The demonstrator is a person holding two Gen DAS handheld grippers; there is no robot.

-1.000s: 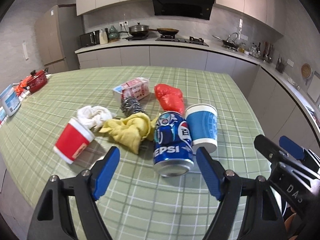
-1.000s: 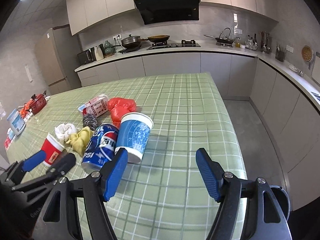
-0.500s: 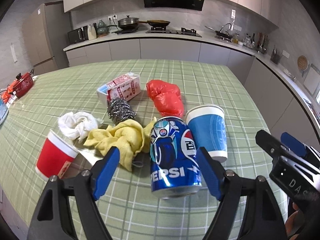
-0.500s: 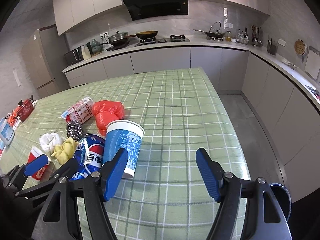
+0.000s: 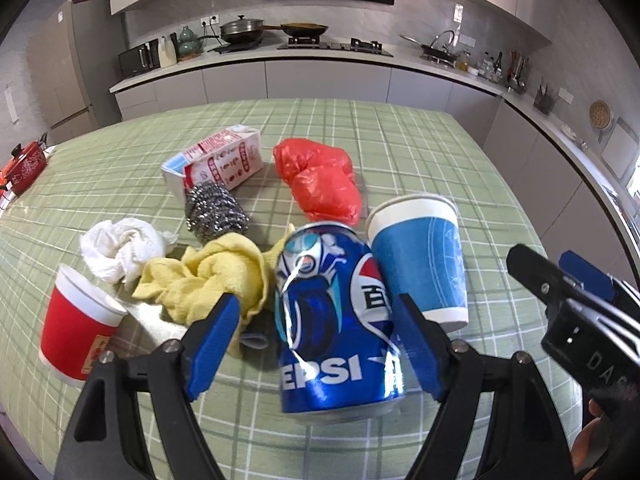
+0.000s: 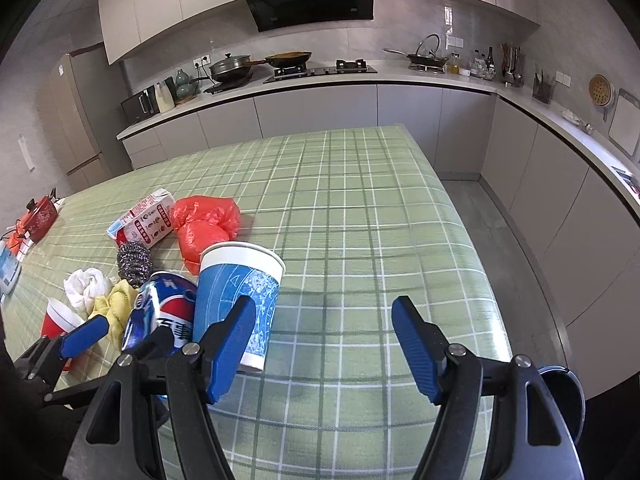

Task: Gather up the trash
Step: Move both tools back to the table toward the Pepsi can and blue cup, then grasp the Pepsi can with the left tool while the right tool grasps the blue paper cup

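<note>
Across the kitchen island: surface (image 5: pixel 400 152) under a green checked cloth, trash clustered toward 9 o'clock in the right wrist view, bare cloth toward 3 o'clock.
Left gripper (image 5: pixel 316 340): blue pads spread wide, straddling the can, which stands in the gap; the right-hand pad looks right at the can's side, the left-hand pad has clear space, nothing gripped.
Right gripper (image 6: pixel 322 344): pads equally wide apart, only checked cloth between them; its left-hand pad overlaps the blue cup in view, contact cannot be told.
Pepsi can (image 5: pixel 336 316): blue, dented, upright, at the cluster's 6 o'clock edge, nearest the left wrist camera.
Blue paper cup (image 5: pixel 420 256): upright, white rim, just beside the can at its 3 o'clock.
Red plastic bag (image 5: pixel 320 184): crumpled, at 12 o'clock from the can.
Milk carton (image 5: pixel 218 162): pink and white, lying on its side, at 11 o'clock.
Yellow cloth (image 5: pixel 216 276): bunched, touching the can's left side at 9 o'clock.
Red paper cup (image 5: pixel 78 324): tilted, at the far 9 o'clock edge of the cluster.
White tissue wad (image 5: pixel 120 248): at 10 o'clock, against the yellow cloth.
Steel scourer (image 5: pixel 214 212): between carton and yellow cloth.
</note>
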